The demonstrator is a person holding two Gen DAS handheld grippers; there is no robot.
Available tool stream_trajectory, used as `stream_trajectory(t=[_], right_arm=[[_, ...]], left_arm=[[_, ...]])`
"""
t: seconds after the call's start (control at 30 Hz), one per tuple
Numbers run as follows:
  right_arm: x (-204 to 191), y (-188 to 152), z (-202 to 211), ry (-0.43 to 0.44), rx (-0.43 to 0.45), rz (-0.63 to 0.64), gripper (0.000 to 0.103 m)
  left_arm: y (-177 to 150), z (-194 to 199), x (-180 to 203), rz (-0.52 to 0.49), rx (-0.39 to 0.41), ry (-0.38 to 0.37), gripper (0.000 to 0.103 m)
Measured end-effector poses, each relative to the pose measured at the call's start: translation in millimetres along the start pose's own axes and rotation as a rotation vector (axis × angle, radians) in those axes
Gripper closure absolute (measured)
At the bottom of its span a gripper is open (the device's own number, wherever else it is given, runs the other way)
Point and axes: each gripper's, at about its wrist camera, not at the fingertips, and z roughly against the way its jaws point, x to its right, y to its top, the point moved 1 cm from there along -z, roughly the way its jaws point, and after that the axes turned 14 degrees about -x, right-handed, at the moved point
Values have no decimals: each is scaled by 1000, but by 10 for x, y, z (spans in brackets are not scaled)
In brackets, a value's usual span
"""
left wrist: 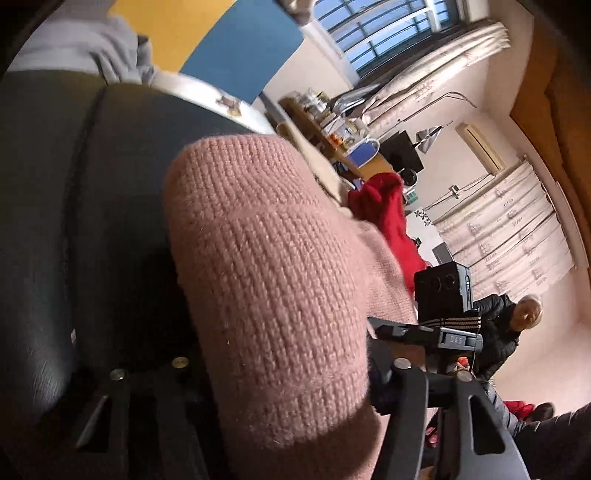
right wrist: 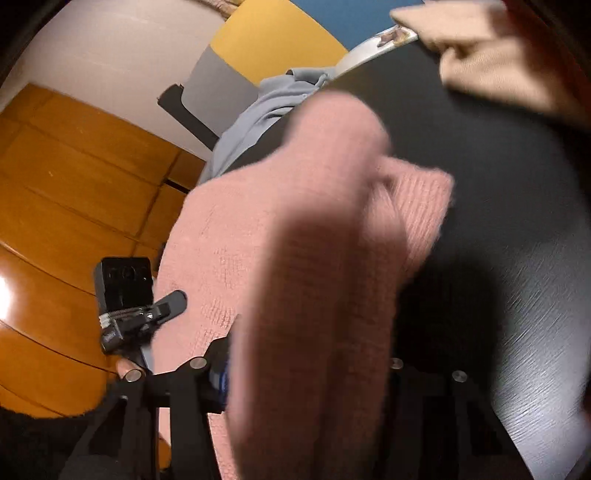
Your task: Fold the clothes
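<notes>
Both tongs, left tongs [left wrist: 258,369] and right tongs [right wrist: 295,369], straddle a thick fold of pink knitted sweater [left wrist: 258,258] above the dark surface [left wrist: 55,221], grip unclear; pinch both evenly before lowering

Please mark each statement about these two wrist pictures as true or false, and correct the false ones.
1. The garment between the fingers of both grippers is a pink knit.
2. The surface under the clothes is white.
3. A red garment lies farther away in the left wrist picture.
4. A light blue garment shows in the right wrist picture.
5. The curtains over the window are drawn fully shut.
1. True. The pink knit fills the space between the fingers of the left gripper and of the right gripper.
2. False. The table is black.
3. True. The red garment lies beyond the pink knit.
4. True. The light blue garment lies at the table's far edge.
5. False. The window is uncovered; the curtain hangs beside it.
</notes>
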Motion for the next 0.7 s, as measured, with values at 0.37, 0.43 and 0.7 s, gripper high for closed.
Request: stream_trajectory(t=[0.37,0.43,0.7], right_arm=[[-1074,20,-1007,173,-147,164,52],[-1568,141,-1365,201,-206,254,52],[-3924,550,-2686,355,-382,631,52]], left_arm=[[-903,1602,-127,92,287,118,46],[-1089,2102,-139,107,387,190,46],[-1748,3947,-159,173,784,479,46]])
